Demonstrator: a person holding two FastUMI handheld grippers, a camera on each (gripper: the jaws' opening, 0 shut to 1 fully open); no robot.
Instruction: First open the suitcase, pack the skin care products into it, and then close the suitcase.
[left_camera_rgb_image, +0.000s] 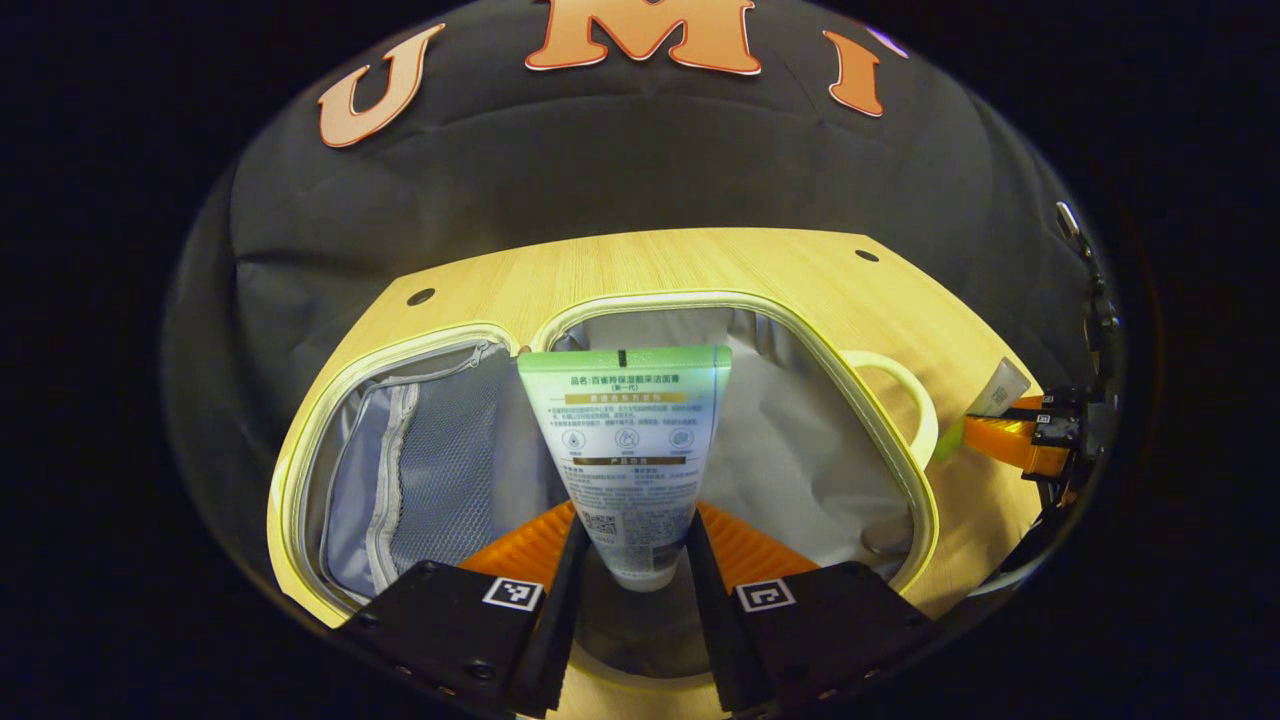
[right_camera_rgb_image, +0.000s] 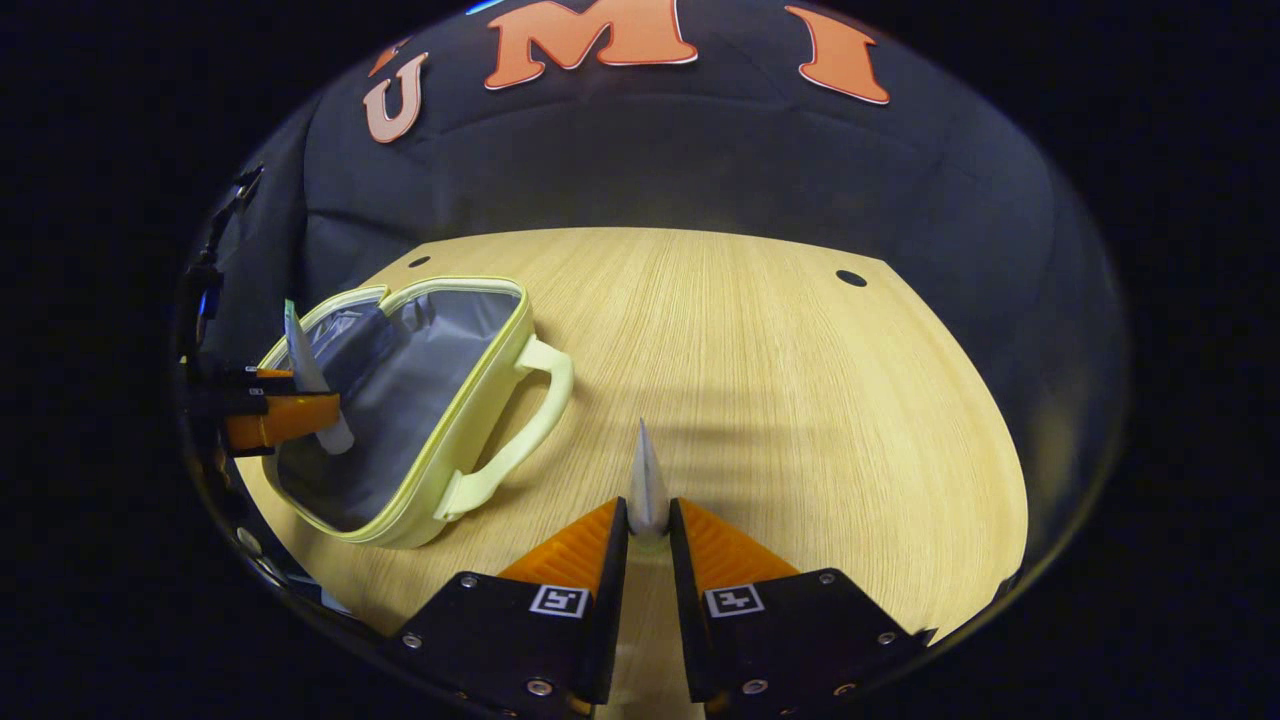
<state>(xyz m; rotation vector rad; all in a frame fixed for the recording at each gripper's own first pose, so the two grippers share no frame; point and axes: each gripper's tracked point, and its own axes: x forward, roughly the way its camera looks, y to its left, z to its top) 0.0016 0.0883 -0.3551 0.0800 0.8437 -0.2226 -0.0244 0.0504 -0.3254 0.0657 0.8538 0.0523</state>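
Note:
The pale yellow suitcase (left_camera_rgb_image: 905, 470) lies open on the wooden table, its grey lining and a mesh zip pocket (left_camera_rgb_image: 430, 470) showing. My left gripper (left_camera_rgb_image: 635, 560) is shut on a green-and-white tube (left_camera_rgb_image: 630, 450), held upright over the open case. In the right gripper view the same case (right_camera_rgb_image: 470, 420) sits at the left, with the left gripper (right_camera_rgb_image: 275, 415) and its tube (right_camera_rgb_image: 305, 365) above it. My right gripper (right_camera_rgb_image: 648, 530) is shut on a second tube (right_camera_rgb_image: 646, 480), seen edge-on, above bare table right of the case. That gripper (left_camera_rgb_image: 1030, 440) with its tube (left_camera_rgb_image: 995, 390) appears at the right in the left gripper view.
The wooden table (right_camera_rgb_image: 800, 400) has small dark holes near its back corners (right_camera_rgb_image: 851, 278). The black cloth wall rises right behind the table. The suitcase handle (right_camera_rgb_image: 520, 420) sticks out toward the table's middle.

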